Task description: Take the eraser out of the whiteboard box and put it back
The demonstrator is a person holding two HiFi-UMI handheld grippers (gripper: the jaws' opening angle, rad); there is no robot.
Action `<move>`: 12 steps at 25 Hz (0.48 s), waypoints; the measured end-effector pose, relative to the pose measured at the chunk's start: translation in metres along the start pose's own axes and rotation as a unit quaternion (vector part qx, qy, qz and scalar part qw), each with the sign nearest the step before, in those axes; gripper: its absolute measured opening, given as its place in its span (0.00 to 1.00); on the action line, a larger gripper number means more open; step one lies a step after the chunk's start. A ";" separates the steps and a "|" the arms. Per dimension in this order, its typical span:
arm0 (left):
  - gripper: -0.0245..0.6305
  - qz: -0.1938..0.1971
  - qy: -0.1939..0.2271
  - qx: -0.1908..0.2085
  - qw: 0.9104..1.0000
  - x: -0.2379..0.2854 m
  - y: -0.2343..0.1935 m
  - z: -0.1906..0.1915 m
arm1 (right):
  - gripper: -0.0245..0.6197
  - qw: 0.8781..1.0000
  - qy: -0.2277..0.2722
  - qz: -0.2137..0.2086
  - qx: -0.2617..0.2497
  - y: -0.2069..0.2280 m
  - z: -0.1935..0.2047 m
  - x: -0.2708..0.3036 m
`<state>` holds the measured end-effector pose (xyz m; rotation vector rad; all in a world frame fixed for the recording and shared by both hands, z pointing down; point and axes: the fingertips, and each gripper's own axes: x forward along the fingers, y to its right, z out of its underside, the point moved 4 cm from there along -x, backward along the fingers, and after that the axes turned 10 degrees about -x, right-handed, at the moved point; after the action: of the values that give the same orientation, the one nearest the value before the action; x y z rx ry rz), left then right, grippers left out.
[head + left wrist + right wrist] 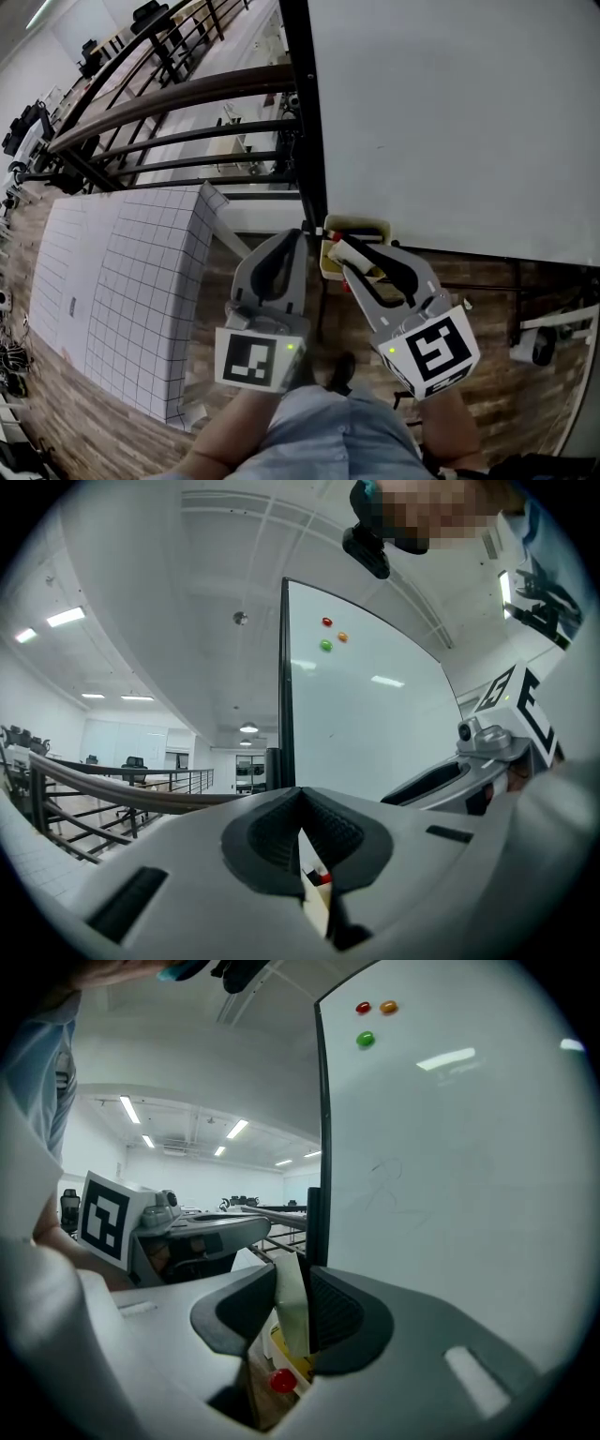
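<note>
- my right claw (292, 1290) is clenched on the eraser (290, 1314), a pale flat slab standing upright between the pads.
- the eraser sits just above the whiteboard box (360, 228), a cream tray fixed at the near left corner of the whiteboard (450, 122); a small red thing (282, 1381) lies inside the box.
- my left claw (300, 805) is clenched with nothing in it, its tips meeting, just left of the box and beside my right claw.
- red, orange and green magnets (365, 1040) sit high on the whiteboard.

In right tongs (293, 1279), eraser (289, 1321) over box (356, 222) (at whiteboard (450, 122) foot); left tongs (298, 236) beside.
</note>
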<state>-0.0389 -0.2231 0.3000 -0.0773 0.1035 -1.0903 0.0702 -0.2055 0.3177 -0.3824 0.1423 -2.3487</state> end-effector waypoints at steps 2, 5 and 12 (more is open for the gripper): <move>0.04 0.002 0.001 0.001 1.000 0.003 0.000 -0.001 | 0.21 1.000 -0.009 -0.006 0.006 -0.003 0.003 0.003; 0.04 0.004 -0.002 0.000 1.000 0.004 -0.001 0.000 | 0.21 0.999 -0.029 -0.004 0.015 -0.003 0.014 0.010; 0.04 0.004 -0.014 0.000 1.000 0.005 -0.006 0.006 | 0.21 0.999 -0.047 -0.008 0.021 -0.005 0.032 0.023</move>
<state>-0.0409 -0.2305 0.3062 -0.0914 0.0780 -1.0809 0.0615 -0.2174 0.3542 -0.4737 0.0455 -2.3415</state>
